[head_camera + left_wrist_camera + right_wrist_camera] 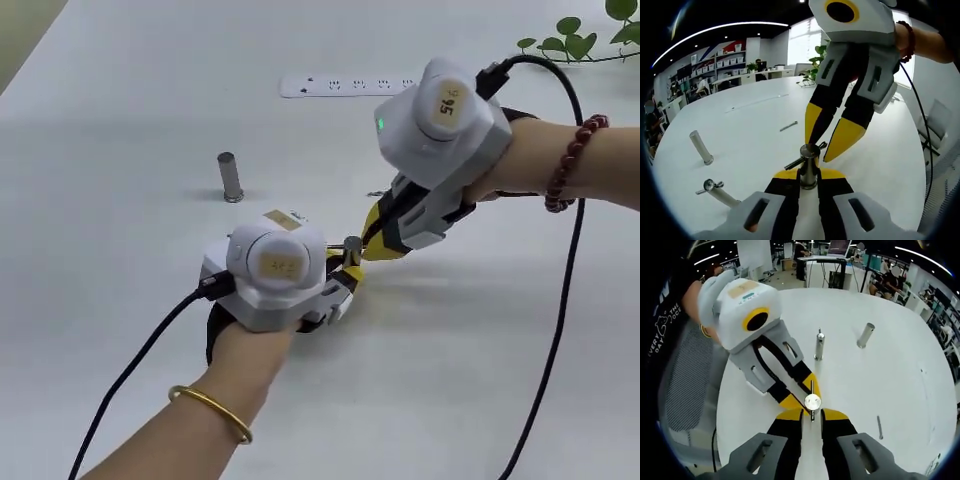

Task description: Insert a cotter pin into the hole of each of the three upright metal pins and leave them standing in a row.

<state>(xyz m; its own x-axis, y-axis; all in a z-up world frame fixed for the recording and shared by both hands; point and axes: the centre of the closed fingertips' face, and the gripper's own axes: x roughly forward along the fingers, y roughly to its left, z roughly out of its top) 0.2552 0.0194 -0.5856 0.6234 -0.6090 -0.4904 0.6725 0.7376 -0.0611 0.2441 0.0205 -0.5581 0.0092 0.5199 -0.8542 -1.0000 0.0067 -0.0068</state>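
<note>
Steel pin (810, 167), pinched upright in the left tongs (809, 176), has a cotter pin (794, 163) through its hole, its end nipped by the right tongs (812, 415). One pinned upright (819, 345) stands finished; the bare pin (866, 335) and a loose cotter pin (879, 427) on the bench (890, 380) are left.

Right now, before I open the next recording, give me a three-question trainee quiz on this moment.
1. True or false: the left gripper is shut on a pin.
2. How many other pins stand on the table? A one, B two, C three.
3. Fill in: a loose cotter pin lies on the ____.
Key: 1 true. 2 B: bare pin, fitted pin. 3 table.
</note>
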